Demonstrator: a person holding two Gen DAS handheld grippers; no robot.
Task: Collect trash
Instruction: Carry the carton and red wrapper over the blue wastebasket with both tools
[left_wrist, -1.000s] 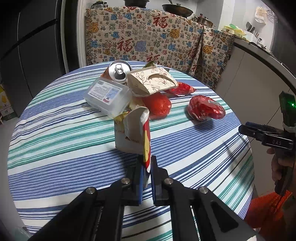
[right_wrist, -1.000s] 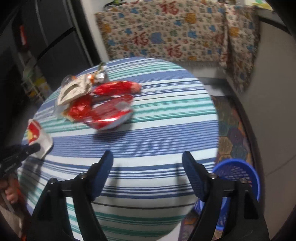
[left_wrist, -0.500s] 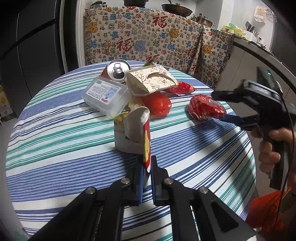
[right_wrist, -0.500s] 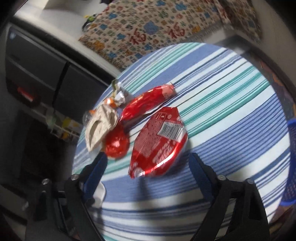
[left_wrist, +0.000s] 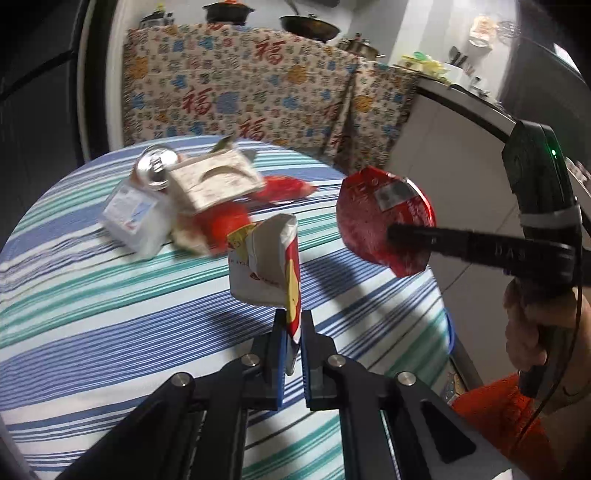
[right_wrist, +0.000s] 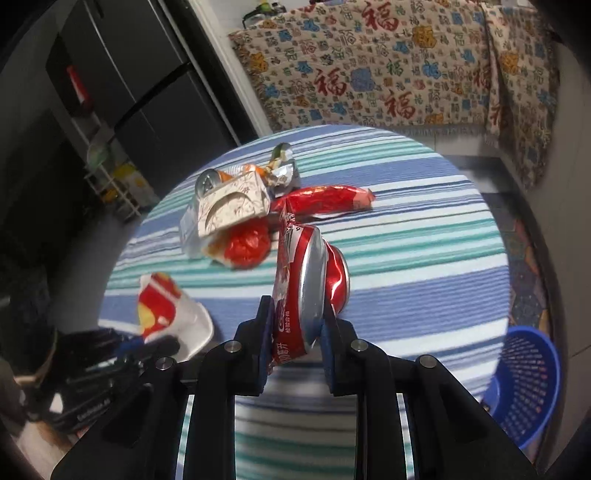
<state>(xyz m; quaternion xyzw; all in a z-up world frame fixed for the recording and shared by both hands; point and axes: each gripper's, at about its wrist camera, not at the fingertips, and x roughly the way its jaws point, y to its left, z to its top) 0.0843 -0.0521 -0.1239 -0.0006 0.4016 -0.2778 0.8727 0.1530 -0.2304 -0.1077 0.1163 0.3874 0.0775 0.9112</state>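
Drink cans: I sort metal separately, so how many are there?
1 that I can see: a can lying in the trash pile on the striped table, behind the beige box, its silver top showing. More may be hidden under the pile.

Below my claws spreads a round surface (right_wrist: 424, 229) under a blue, teal and white striped cloth. Heaped on it lie a clear plastic box (left_wrist: 136, 218), a silver drink can (left_wrist: 155, 171), a beige patterned carton (right_wrist: 231, 208), a crumpled red bag (right_wrist: 247, 245) and a long red wrapper (right_wrist: 325, 199).
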